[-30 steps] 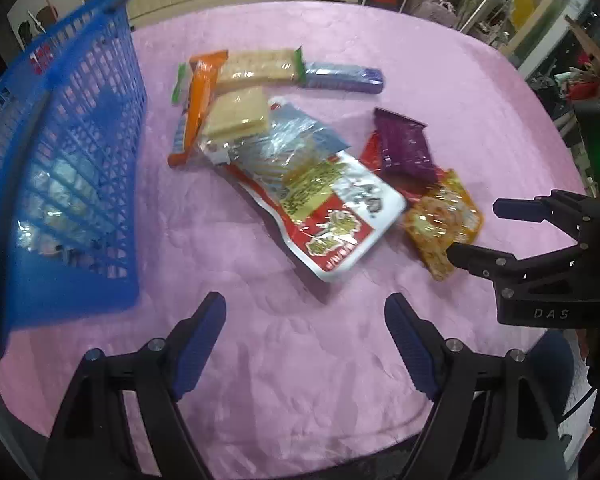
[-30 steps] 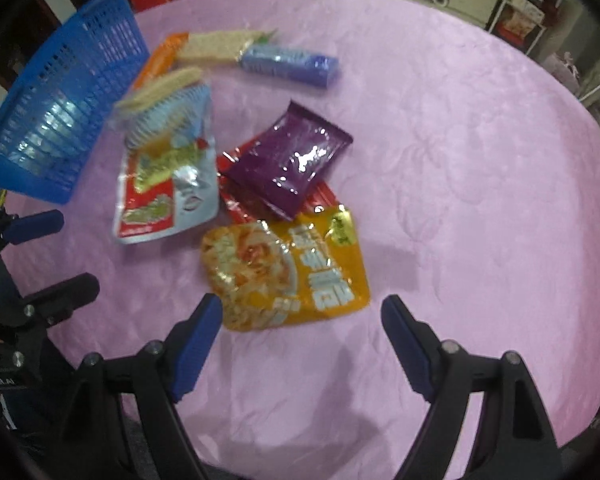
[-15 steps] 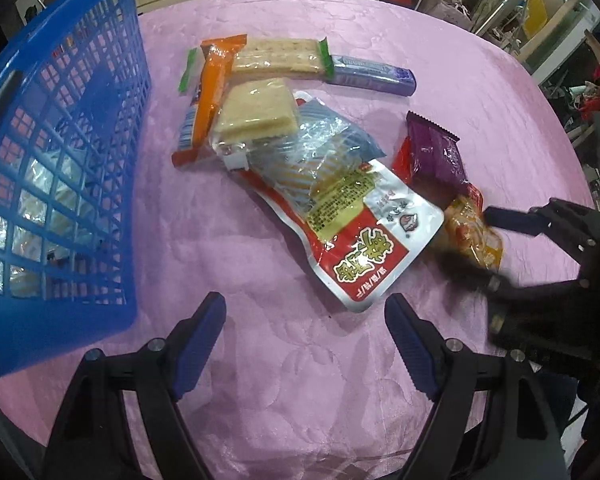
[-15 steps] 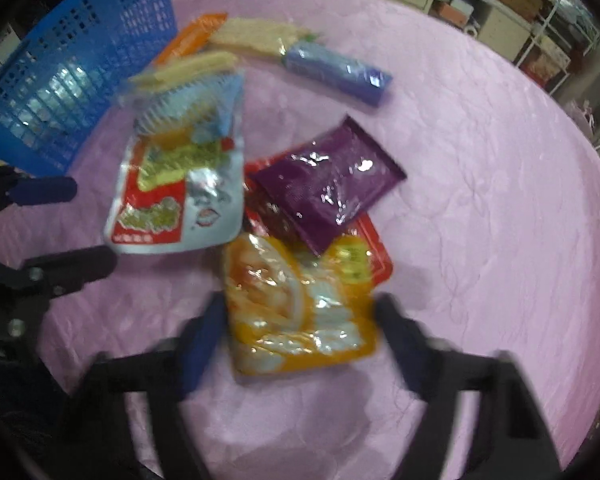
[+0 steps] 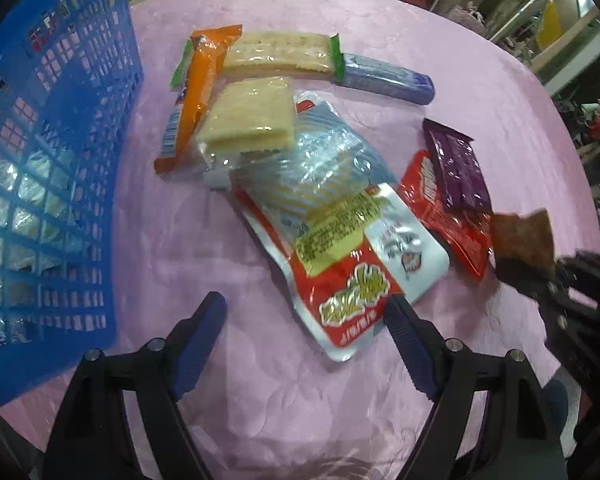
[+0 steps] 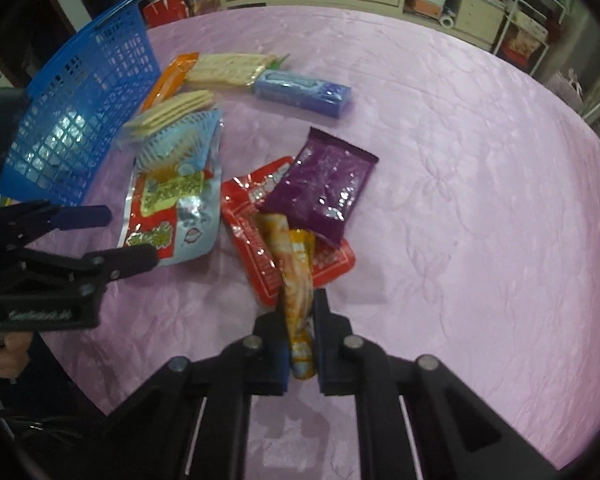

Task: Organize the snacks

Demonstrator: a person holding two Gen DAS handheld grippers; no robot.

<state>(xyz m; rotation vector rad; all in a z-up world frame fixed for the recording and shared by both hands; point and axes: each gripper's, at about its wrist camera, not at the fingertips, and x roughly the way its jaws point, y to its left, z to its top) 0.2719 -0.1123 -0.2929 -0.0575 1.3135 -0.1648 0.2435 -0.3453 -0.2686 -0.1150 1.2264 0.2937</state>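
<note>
Snack packets lie in a heap on the pink tablecloth (image 6: pixel 460 200). My right gripper (image 6: pixel 299 298) is shut on a yellow-orange packet (image 6: pixel 290 252), squeezed narrow between the pads, its far end over a red packet (image 6: pixel 252 236). The left wrist view shows that packet (image 5: pixel 522 236) blurred at the right edge. A purple packet (image 6: pixel 324 184) rests on the red one. My left gripper (image 5: pixel 305 306) stands open just above the cloth, its right finger by the edge of a red-and-white pouch (image 5: pixel 356 272), holding nothing. The blue basket (image 5: pixel 60 160) stands to its left.
Behind the pouch lie a square cracker pack (image 5: pixel 252 116), a long cracker pack (image 5: pixel 280 54), an orange packet (image 5: pixel 200 92) and a violet bar (image 5: pixel 384 78). Shiny wrappers show through the basket wall (image 6: pixel 88 120). Shelves and clutter ring the table. A hand (image 6: pixel 8 354) grips the left tool.
My right gripper went from wide open to shut on the yellow-orange packet, crumpling it upright. My left gripper moved closer to the heap and lower, still open.
</note>
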